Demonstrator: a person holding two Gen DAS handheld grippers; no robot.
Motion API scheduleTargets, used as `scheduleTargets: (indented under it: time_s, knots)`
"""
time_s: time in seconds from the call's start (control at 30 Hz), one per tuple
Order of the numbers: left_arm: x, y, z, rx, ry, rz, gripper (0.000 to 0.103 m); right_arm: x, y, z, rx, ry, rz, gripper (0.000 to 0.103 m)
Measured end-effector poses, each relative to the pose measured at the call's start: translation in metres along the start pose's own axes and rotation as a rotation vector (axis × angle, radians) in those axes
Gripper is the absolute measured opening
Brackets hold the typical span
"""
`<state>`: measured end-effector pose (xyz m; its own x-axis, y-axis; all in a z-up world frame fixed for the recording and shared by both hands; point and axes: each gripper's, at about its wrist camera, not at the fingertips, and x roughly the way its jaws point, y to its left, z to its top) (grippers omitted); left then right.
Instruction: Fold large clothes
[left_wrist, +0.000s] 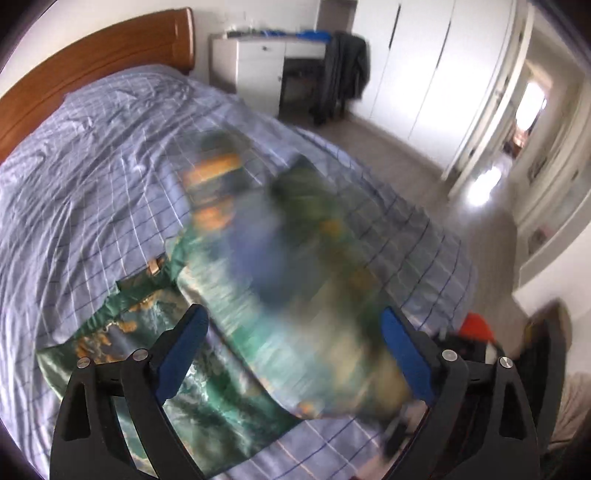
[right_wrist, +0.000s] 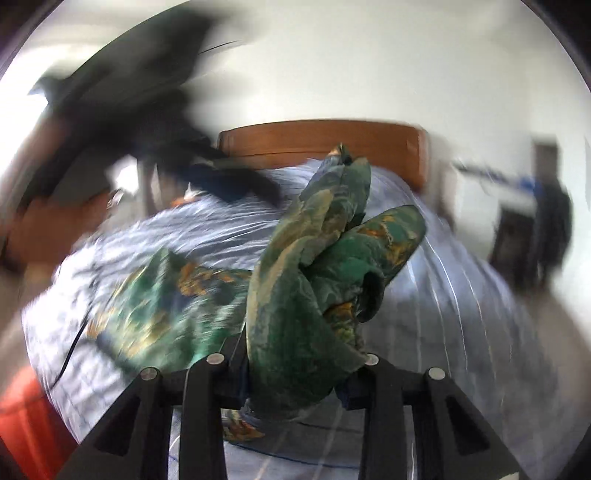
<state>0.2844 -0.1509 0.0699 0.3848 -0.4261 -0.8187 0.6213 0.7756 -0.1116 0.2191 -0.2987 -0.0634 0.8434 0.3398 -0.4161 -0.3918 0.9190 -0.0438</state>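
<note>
A large green satin garment (left_wrist: 207, 398) with orange and gold print lies on the blue checked bedspread (left_wrist: 92, 177). Its right part is lifted and heavily blurred in the left wrist view. My left gripper (left_wrist: 291, 332) is open above it, blue pads wide apart, holding nothing. My right gripper (right_wrist: 295, 365) is shut on a bunched fold of the garment (right_wrist: 314, 280), which stands up in front of the camera and hides the fingertips. The rest of the garment (right_wrist: 166, 299) trails left across the bed. The right wrist view is blurred.
A wooden headboard (left_wrist: 110, 48) is at the bed's far end. A white desk (left_wrist: 258, 62) with a dark jacket on a chair (left_wrist: 343, 74), white wardrobes (left_wrist: 436, 74) and an open doorway stand beyond. An orange object (left_wrist: 476, 325) sits by the bed's right edge.
</note>
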Motion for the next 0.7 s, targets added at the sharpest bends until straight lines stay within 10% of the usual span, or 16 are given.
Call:
scheduleTargets:
  time_s: [0.17,0.23,0.3,0.7]
  knots:
    - [0.029,0.000,-0.017,0.050,0.130,0.244,0.093,0.001,0.075,-0.002,-0.295,-0.027,0.034,0.034]
    - [0.040,0.012,-0.029,0.026,0.158,0.331,0.045,0.000,0.096,-0.008,-0.370,-0.036,0.054,0.034]
    - [0.039,0.032,-0.036,-0.046,0.148,0.277,0.033,0.000,0.109,-0.013,-0.419,-0.038,0.081,0.034]
    - [-0.034,0.198,-0.112,-0.372,0.032,0.230,0.031,0.011,0.030,0.005,-0.059,0.104,0.247,0.044]
